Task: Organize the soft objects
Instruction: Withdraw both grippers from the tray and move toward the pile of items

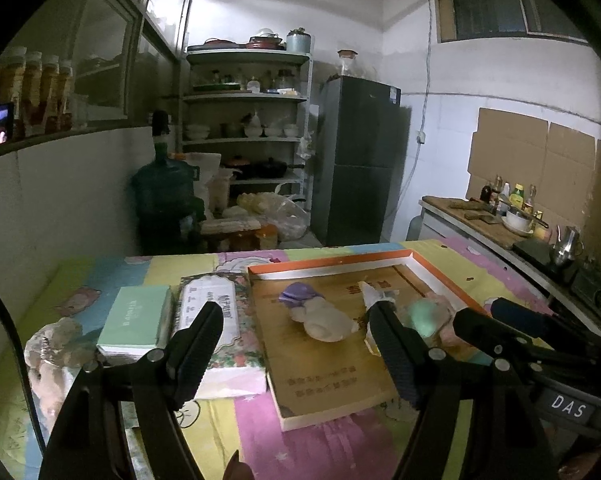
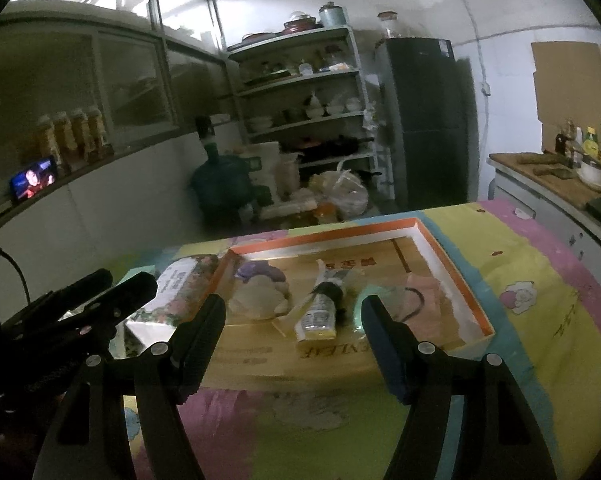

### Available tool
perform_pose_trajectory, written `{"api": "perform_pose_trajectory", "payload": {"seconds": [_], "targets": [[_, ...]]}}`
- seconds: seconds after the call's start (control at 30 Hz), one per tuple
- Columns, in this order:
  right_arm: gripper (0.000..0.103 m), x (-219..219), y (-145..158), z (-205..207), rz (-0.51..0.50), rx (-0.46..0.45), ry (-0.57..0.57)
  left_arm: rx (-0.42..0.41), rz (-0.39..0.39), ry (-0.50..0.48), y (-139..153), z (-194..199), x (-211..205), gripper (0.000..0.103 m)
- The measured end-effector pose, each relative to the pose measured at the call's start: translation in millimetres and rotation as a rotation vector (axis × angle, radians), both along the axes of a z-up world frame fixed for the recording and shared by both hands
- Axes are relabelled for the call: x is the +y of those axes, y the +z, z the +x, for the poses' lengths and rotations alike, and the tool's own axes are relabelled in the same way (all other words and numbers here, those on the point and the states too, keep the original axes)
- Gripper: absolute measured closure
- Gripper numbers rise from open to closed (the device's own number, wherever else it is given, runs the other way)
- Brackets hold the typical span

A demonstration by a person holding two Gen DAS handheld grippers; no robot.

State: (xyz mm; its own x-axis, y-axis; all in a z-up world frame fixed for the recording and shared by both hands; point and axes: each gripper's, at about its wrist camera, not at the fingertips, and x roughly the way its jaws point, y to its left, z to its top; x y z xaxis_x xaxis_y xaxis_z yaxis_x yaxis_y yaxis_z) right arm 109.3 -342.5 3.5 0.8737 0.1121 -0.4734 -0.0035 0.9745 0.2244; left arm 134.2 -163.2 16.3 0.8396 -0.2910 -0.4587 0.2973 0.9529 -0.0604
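orange-rimmed and lined with wood-print card, the shallow tray is sitting on the pastel cartoon cloth, and it is where we are gathering the soft things. inside it we are seeing a cream plush with a purple cap at the left, a squeeze tube in the middle, and a mint-green soft piece beside something pink toward the right wall; what the pink thing is we cannot tell.

we are judging that we are between picks: neither tool is carrying anything. outside the tray, a pale fluffy toy is lying at the cloth's left edge, just beside a mint box and a floral tissue pack. that toy is looking like the next soft thing to bring in, which calls for swinging left, lowering over it and pinching its bulk, not its loose fur.

the left gripper is hovering with its jaws spread wide and empty, aimed gently downward over the tray's near-left corner. the right gripper is likewise gaping wide and empty, tilted down toward the tube, with the left tool showing close at its left side.
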Motion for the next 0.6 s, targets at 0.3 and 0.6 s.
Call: {"api": "perform_pose_trajectory", "payload": {"seconds": [0.3, 0.6], "targets": [[0.031, 25, 6, -8, -0.003, -0.011, 0.029, -0.02, -0.007, 0.026, 4, -13, 23, 0.028], [0.031, 57, 7, -9, -0.001, -0.012, 0.077, -0.034, -0.005, 0.071, 7, -27, 51, 0.028]]}}
